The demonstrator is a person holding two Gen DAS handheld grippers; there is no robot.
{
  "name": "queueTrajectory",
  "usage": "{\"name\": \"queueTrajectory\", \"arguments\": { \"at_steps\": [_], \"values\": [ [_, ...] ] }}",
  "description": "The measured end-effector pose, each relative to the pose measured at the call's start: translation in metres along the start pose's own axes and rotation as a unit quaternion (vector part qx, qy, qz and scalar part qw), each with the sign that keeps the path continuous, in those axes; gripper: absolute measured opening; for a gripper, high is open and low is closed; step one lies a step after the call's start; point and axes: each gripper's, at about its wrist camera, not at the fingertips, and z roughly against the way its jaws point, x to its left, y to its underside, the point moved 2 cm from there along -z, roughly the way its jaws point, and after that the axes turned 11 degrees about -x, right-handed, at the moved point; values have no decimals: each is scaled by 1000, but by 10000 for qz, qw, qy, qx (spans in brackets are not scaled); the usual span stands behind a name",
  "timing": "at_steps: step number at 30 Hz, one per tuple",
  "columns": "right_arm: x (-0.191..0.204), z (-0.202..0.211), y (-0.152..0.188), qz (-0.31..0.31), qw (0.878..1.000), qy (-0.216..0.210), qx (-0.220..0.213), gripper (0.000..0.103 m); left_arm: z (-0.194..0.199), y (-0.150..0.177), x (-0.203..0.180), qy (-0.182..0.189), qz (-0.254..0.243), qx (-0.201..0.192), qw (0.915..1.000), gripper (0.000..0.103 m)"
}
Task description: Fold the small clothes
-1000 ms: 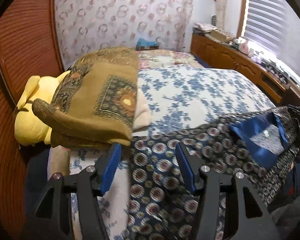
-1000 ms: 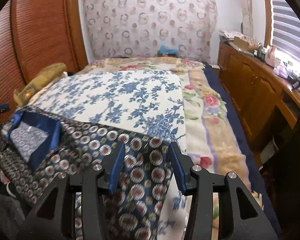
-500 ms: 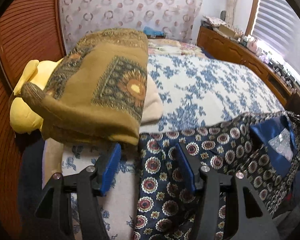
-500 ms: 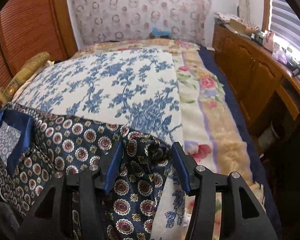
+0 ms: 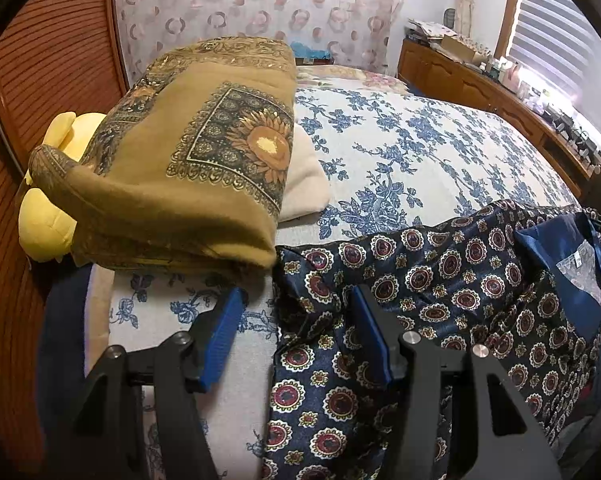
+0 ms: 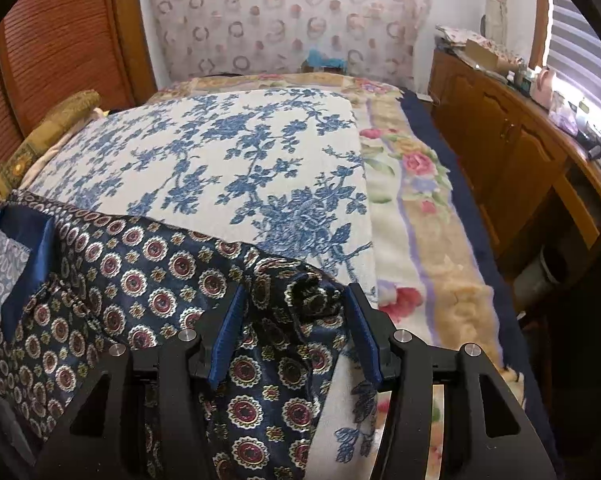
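In the left wrist view, the left gripper (image 5: 296, 332) is being held open over the patterned garment (image 5: 440, 280); its edge is lying between the jaws, ungripped. In the right wrist view, the right gripper (image 6: 294, 330) is opening, bunched fabric sitting loose between the jaws. The cloth is likely behaving light, limp and slippery; corners are being judged the best holds.

A: How many clothes are on the bed?
B: I count one patterned navy garment (image 5: 440, 280), one folded brown blanket (image 5: 188, 160) and one cream cloth (image 5: 304, 184) under it.
A: And toys?
B: One yellow plush toy (image 5: 48, 224).
A: How many grippers?
B: Two, the left gripper (image 5: 296, 340) and the right gripper (image 6: 294, 334), each with two blue pads (image 6: 226, 338).
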Motion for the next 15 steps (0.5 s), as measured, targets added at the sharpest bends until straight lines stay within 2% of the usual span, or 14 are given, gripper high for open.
{"name": "queueTrajectory", "arguments": {
  "at_steps": [3, 7, 10, 11, 12, 13, 14, 15],
  "values": [
    [0, -2, -2, 3, 10000, -17, 4, 54, 0, 0, -2, 38, -10, -29, 10000, 55],
    [1, -2, -1, 77, 9999, -89, -9, 51, 1, 0, -8, 176, -73, -40, 9998, 39],
    [4, 0, 1, 87, 9996, -257, -21, 38, 2, -1, -10, 221, -71, -34, 9997, 32],
    [5, 0, 1, 87, 9994, -320, -18, 31, 2, -1, -10, 227, -59, -42, 9997, 25],
    [6, 1, 2, 90, 9992, -388, -9, 26, 3, -1, -10, 285, -28, -57, 9996, 14],
    [8, 1, 2, 95, 9990, -430, -2, 24, 5, -1, -11, 365, 27, -67, 9993, 10],
    [10, 1, 2, 95, 9987, -494, 10, 18, 8, -1, -12, 365, 35, -120, 9993, 3],
    [11, 1, 2, 86, 9986, -519, 21, 14, 10, -2, -13, 367, 18, -181, 9992, 2]
  ]
}}
